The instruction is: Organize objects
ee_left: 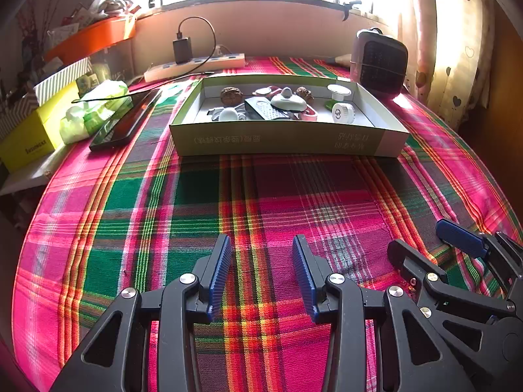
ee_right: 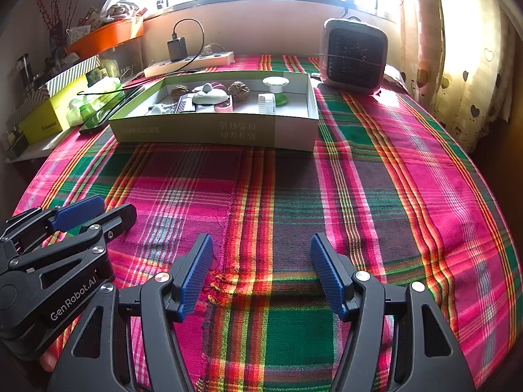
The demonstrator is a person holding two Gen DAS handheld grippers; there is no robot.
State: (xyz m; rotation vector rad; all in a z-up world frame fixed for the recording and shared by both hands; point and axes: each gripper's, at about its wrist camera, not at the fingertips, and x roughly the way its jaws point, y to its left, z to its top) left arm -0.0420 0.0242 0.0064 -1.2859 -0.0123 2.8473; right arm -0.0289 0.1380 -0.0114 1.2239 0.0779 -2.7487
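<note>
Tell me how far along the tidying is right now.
Looks mostly done: the small items, including the white teapot, sit inside the cardboard box, and no loose small items show on the plaid cloth before it. Left gripper and right gripper are open and empty. Nothing obvious remains.

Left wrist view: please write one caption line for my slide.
Both open grippers, left and right, hover over plaid cloth before a shallow box of small items.

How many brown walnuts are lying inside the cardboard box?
2. One walnut lies at the box's far left; the other walnut lies right of the white lid, partly hidden behind it. More may be hidden.
</note>
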